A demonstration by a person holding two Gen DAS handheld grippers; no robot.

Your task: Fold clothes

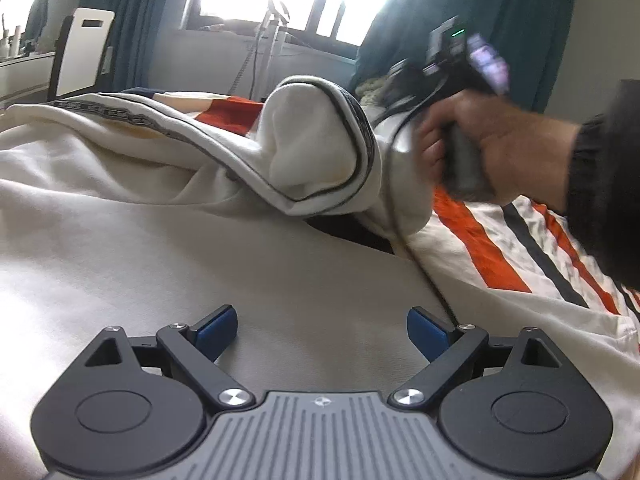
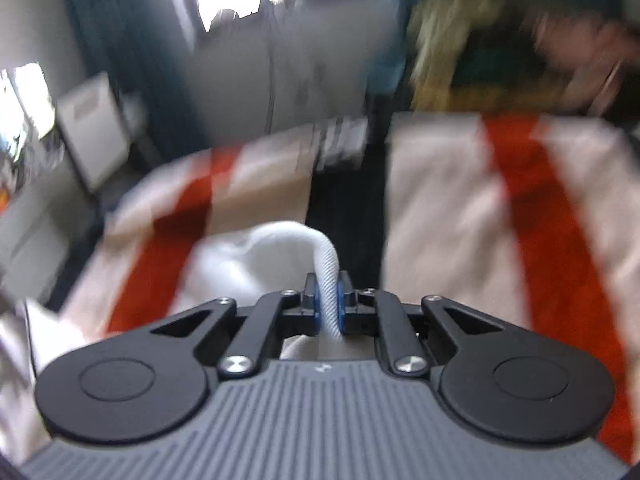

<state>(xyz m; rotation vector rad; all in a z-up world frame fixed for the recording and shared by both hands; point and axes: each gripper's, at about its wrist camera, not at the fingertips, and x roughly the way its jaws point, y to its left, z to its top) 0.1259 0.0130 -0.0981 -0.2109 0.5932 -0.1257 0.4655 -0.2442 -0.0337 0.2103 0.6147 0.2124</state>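
Observation:
A cream sweatshirt (image 1: pixel 160 216) with dark trim lies spread on the bed. My left gripper (image 1: pixel 322 330) is open and empty, low over its flat body. In the left wrist view a hand holds my right gripper (image 1: pixel 452 92) at the far right, lifting a folded part of the sweatshirt (image 1: pixel 320 140). In the blurred right wrist view my right gripper (image 2: pixel 328 298) is shut on a white ribbed edge of the sweatshirt (image 2: pixel 326 264), held above the bed.
A cream bedcover with orange and dark stripes (image 1: pixel 520 248) lies under the sweatshirt and shows in the right wrist view (image 2: pixel 500 208). Behind the bed are a window, teal curtains (image 1: pixel 120 8) and a white panel (image 1: pixel 84 48).

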